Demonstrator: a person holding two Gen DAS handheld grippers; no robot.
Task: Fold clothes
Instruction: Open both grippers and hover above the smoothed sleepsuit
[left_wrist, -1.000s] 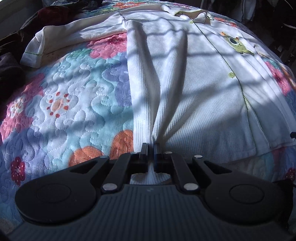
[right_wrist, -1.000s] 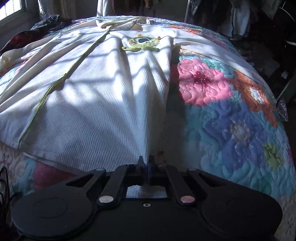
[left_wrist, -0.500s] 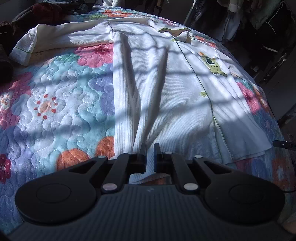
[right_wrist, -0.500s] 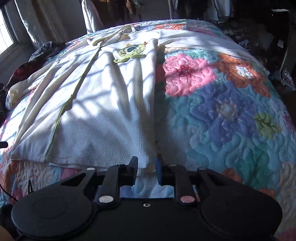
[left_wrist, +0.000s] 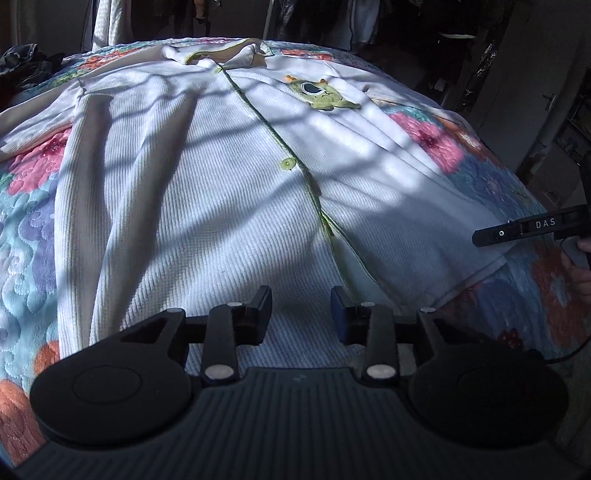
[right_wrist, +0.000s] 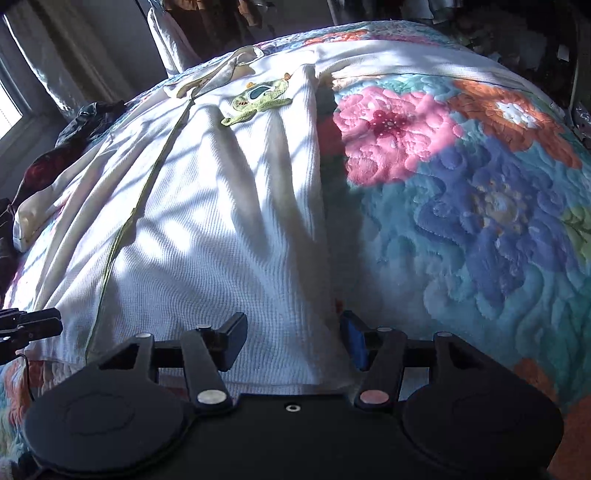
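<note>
- A bed under a floral quilt (right_wrist: 461, 206), pink, orange and blue blooms.
- A white waffle-knit shirt (left_wrist: 207, 206) spread flat on it.
- Dark clothes (right_wrist: 74, 144) heaped near the window side.

From where I sat, both feeds were high in contrast: hard sunlight fell in bars across the white cardigan (left_wrist: 207, 206) and the floral quilt (right_wrist: 461, 206), with striped shadows between. A bright window (right_wrist: 9, 110) showed at the right view's left edge. The room behind stayed almost black. Fisheye bending bulged the bed and darkened the corners. The right view's quilt looked slightly smeared.
</note>
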